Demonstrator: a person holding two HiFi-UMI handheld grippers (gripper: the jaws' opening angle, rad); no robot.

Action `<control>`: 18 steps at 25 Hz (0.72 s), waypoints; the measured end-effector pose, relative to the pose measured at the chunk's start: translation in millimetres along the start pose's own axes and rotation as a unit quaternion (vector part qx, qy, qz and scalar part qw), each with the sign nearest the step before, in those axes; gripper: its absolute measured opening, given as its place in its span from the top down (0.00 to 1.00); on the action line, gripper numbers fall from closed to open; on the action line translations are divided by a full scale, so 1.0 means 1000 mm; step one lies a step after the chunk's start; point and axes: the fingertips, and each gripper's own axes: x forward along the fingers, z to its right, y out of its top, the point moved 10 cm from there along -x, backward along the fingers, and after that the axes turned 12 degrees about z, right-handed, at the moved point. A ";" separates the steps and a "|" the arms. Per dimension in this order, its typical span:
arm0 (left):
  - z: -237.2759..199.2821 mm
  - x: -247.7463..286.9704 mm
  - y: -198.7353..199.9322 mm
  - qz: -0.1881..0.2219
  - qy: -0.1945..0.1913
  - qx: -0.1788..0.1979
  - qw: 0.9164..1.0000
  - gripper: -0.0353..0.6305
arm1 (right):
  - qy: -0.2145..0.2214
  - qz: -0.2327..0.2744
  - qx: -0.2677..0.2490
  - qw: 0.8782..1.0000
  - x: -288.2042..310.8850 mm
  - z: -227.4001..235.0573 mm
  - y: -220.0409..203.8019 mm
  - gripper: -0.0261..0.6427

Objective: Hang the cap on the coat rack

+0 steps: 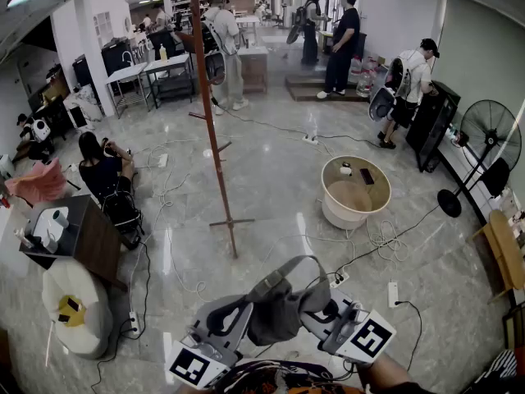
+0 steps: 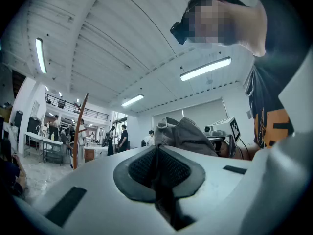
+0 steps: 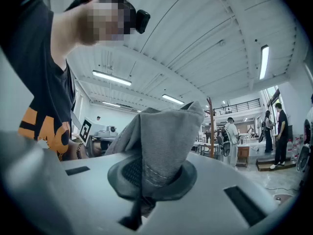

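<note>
A grey cap (image 1: 277, 302) hangs low in front of me between both grippers. My left gripper (image 1: 239, 317) is shut on the cap's left edge, and in the left gripper view the cap (image 2: 188, 133) rises just past the closed tips of that gripper (image 2: 157, 148). My right gripper (image 1: 318, 312) is shut on the cap's right side. Grey fabric of the cap (image 3: 161, 136) bunches up out of the pads of that gripper (image 3: 146, 175). The brown wooden coat rack (image 1: 215, 138) stands upright on the floor well ahead. The same coat rack (image 2: 79, 126) shows small at the left of the left gripper view, and the coat rack (image 3: 211, 126) stands beyond the cap in the right gripper view.
A round white tub table (image 1: 354, 191) stands right of the rack. A floor fan (image 1: 484, 150) is at the far right. A seated person (image 1: 102, 171) and a dark cabinet (image 1: 82, 236) are at the left. Cables and a power strip (image 1: 392, 294) lie on the floor. Several people stand at the back.
</note>
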 end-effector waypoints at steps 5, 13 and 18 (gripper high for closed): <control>0.009 0.007 -0.011 -0.011 -0.007 0.009 1.000 0.90 | -0.003 -0.002 -0.004 1.000 -0.016 0.006 0.000 0.94; 0.039 0.037 -0.024 -0.004 -0.007 -0.008 1.000 0.90 | -0.010 -0.009 -0.006 1.000 -0.055 0.020 0.009 0.94; 0.056 0.051 -0.032 -0.006 -0.009 -0.008 1.000 0.90 | -0.012 -0.012 -0.006 1.000 -0.076 0.030 0.013 0.94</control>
